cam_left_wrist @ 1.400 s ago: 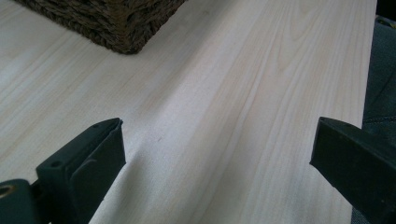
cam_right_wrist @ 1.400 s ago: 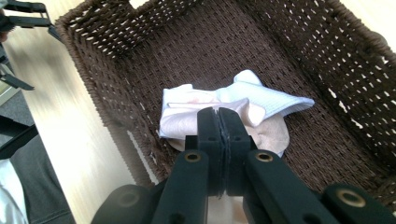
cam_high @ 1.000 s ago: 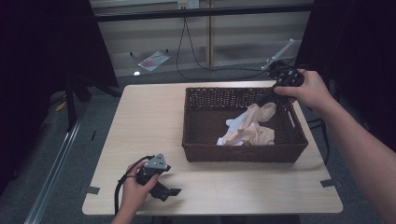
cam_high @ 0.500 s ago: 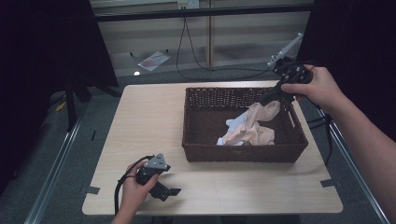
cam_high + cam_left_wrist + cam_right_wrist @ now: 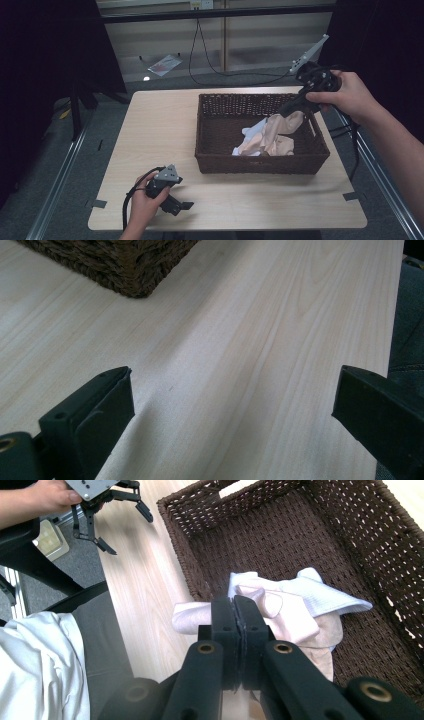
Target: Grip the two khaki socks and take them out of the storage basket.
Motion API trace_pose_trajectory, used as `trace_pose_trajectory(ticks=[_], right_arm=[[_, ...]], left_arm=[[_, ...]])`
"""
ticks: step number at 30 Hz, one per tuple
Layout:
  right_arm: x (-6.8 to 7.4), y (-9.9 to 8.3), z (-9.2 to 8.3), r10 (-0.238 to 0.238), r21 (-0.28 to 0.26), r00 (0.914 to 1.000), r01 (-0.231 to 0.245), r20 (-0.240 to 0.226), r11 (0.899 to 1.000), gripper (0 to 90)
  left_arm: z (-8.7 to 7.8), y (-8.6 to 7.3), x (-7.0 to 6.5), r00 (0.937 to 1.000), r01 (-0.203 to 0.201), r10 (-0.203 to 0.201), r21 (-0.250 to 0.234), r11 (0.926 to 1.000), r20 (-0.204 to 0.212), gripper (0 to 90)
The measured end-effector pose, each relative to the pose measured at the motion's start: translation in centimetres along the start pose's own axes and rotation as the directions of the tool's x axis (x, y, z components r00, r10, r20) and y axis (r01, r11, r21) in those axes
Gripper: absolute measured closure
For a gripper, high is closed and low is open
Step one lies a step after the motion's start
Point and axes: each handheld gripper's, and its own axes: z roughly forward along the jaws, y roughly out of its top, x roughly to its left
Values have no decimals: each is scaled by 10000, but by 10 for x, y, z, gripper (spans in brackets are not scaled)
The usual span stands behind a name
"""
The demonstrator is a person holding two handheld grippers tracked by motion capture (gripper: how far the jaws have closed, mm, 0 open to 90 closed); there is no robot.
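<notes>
High view: one brown wicker basket (image 5: pixel 260 162) stands on the table (image 5: pixel 150 130), and the right gripper (image 5: pixel 291 107) over its far right corner has its jaws pressed together, pinching the pink cloth (image 5: pixel 272 140) by an upper fold. Soft, light and limp, it will likely drape; a bunched edge grips best. One white cloth (image 5: pixel 249 134) lies beside it inside the basket. Near the basket's front left corner the left gripper (image 5: pixel 181 205) rests, jaws spread, empty.

The counter (image 5: pixel 150 145) is pale wood with fine straight grain and a smooth, matt finish. The basket (image 5: pixel 260 162) is dark brown woven wicker, rough and ridged. The cloth (image 5: pixel 300 615) in it is soft, crumpled fabric, peach and white, partly ribbed. The right gripper (image 5: pixel 234 605) has matt black plastic fingers (image 5: pixel 222 625).
</notes>
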Motion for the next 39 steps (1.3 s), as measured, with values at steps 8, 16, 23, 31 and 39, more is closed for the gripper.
trace_pose_trajectory(ticks=[8, 16, 23, 31, 39], right_arm=[[9, -2, -4, -311, -14, 9994, 311, -126, 9995, 898], [17, -7, -8, -457, -107, 9985, 454, -316, 9989, 897], [22, -8, -10, -618, -118, 9971, 613, -442, 9980, 897], [27, -11, -4, -798, -30, 9947, 798, -656, 9968, 896], [31, -15, 11, -1049, 80, 9901, 1061, -929, 9943, 895]], left_arm=[[0, 0, -1, 10000, -15, 15, -61, 10000, -3, 28], [0, 0, -1, 10000, -15, 15, -62, 10000, -39, 28], [1, 0, -1, 10000, -16, 16, -52, 10000, 3, 28], [0, 1, -1, 10000, -30, 30, 27, 10000, -33, 28], [1, 0, -1, 10000, -22, 22, -74, 10000, -53, 28]])
